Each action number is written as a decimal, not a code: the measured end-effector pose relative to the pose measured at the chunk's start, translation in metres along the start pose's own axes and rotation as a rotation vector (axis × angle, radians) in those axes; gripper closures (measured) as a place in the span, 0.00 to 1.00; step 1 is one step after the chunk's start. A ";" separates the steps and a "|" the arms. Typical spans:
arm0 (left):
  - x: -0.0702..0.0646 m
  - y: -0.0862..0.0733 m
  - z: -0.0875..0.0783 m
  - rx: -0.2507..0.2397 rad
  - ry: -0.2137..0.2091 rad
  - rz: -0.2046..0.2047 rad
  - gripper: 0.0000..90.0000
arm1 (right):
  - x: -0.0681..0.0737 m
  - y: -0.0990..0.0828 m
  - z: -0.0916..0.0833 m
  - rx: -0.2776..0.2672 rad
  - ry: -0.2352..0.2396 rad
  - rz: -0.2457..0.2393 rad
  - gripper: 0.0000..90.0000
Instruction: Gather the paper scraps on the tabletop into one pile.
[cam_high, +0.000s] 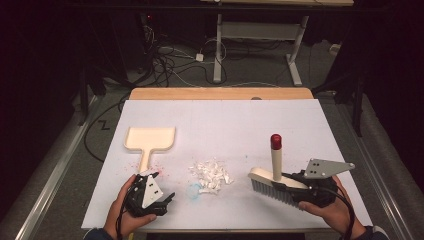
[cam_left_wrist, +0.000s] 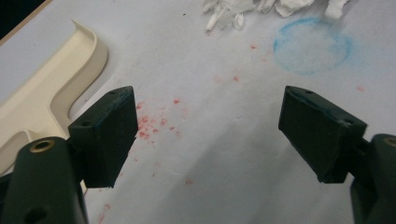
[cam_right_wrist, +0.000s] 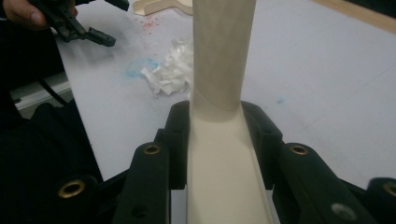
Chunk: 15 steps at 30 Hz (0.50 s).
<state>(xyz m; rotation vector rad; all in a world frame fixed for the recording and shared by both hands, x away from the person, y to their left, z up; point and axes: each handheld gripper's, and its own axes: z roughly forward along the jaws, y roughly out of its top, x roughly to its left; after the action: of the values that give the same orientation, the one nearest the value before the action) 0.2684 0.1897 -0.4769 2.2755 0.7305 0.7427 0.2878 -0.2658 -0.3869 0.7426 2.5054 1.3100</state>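
Note:
A cream hand brush (cam_high: 272, 180) with a red-capped handle stands up at the right of the white table cover, bristles down; my right gripper (cam_high: 295, 182) is shut on its back, and the right gripper view has the cream handle (cam_right_wrist: 223, 56) rising between the jaws. A pile of white paper scraps (cam_high: 211, 175) lies mid-table, also white scraps (cam_right_wrist: 173, 70). A cream dustpan (cam_high: 149, 140) lies at the left; its edge is the cream dustpan (cam_left_wrist: 51, 88). My left gripper (cam_high: 161, 192) rests open near the dustpan handle, nothing between its jaws (cam_left_wrist: 208, 135).
A blue chalk ring (cam_left_wrist: 312, 45) and red specks (cam_left_wrist: 149, 123) mark the white cover (cam_high: 225, 120). The wooden table edge (cam_high: 220, 93) runs along the back. Beyond it stand a desk frame and loose cables on the floor.

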 end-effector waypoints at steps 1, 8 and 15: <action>0.000 0.000 -0.001 0.000 0.001 0.001 0.21 | -0.002 -0.002 -0.001 0.012 0.012 0.017 0.75; -0.001 0.000 -0.005 -0.011 0.008 -0.007 0.21 | -0.032 -0.009 0.004 0.102 0.113 0.147 0.75; -0.001 0.001 -0.005 -0.016 0.002 -0.005 0.20 | -0.085 -0.013 0.025 0.175 0.098 0.264 0.72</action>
<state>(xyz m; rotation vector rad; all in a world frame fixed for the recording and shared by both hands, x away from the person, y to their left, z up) 0.2646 0.1897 -0.4733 2.2583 0.7289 0.7455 0.3657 -0.2992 -0.4146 1.1062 2.6993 1.2424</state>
